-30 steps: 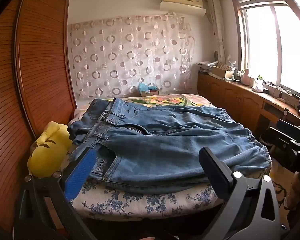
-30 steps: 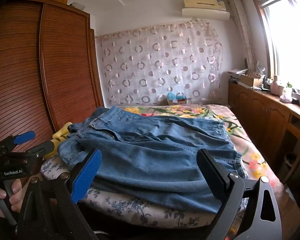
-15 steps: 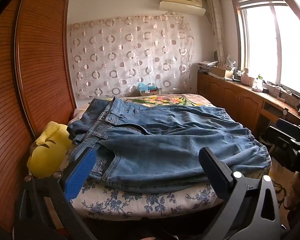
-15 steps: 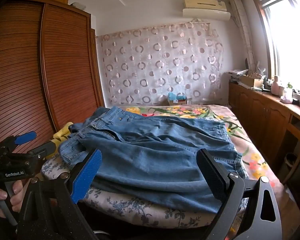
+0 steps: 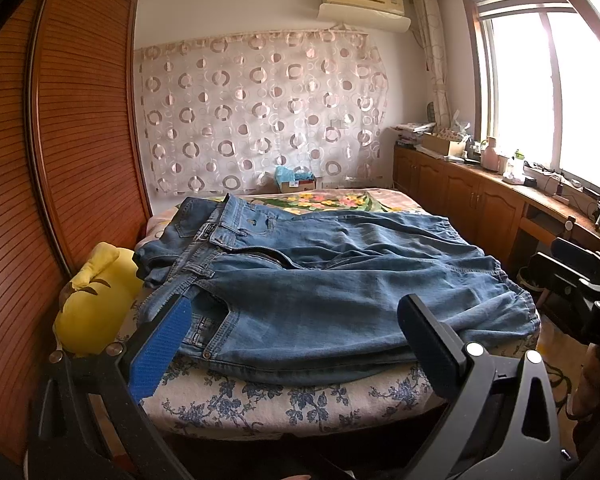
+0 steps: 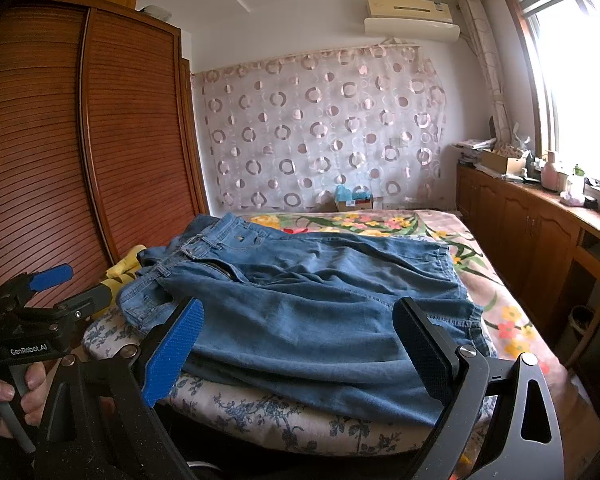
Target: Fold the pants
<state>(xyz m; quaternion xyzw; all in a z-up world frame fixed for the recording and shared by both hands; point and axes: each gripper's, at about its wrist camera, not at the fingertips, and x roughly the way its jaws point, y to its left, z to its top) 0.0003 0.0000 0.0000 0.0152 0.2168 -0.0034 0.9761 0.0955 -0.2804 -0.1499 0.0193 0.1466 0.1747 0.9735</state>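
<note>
Bedroom bed (image 5: 284, 404) with blue jeans (image 5: 340, 292) spread flat; left gripper (image 5: 296, 344) and right gripper (image 6: 300, 344) wide apart, empty, near edge.

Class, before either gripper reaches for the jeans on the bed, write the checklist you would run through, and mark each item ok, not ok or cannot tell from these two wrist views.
1. Left gripper open and holding nothing: ok.
2. Right gripper open and holding nothing: ok.
3. Jeans lie on the bed, waistband toward the wardrobe side, hems toward the window side: ok.
4. Jeans lie flat for a clean fold: not ok; the fly gapes open and the fabric is rumpled around the waistband.
5. Near edge of the jeans free to pinch: ok, nothing lies on it.
6. Yellow plush toy clear of the jeans: cannot tell; it sits close beside the waistband.
</note>
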